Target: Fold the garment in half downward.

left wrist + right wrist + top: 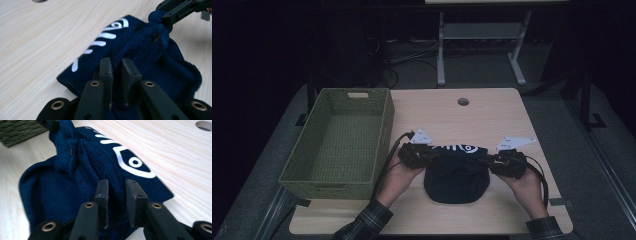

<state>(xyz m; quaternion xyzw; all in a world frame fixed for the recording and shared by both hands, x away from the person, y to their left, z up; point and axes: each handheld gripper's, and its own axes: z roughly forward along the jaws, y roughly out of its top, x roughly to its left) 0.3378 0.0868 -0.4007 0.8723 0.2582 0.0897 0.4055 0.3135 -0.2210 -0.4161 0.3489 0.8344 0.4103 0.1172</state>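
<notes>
Navy beanie (456, 175) on the counter (492, 107) is flanked by left tongs (116, 65) and right tongs (117, 187), both slightly parted, nothing gripped.

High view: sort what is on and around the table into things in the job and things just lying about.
In the job:
- dark blue hat, lying on the table
- left gripper at its left end
- right gripper at its right end

Lying about:
- green woven basket, nothing in it, left of the hat
- cables on the floor behind the table
</notes>
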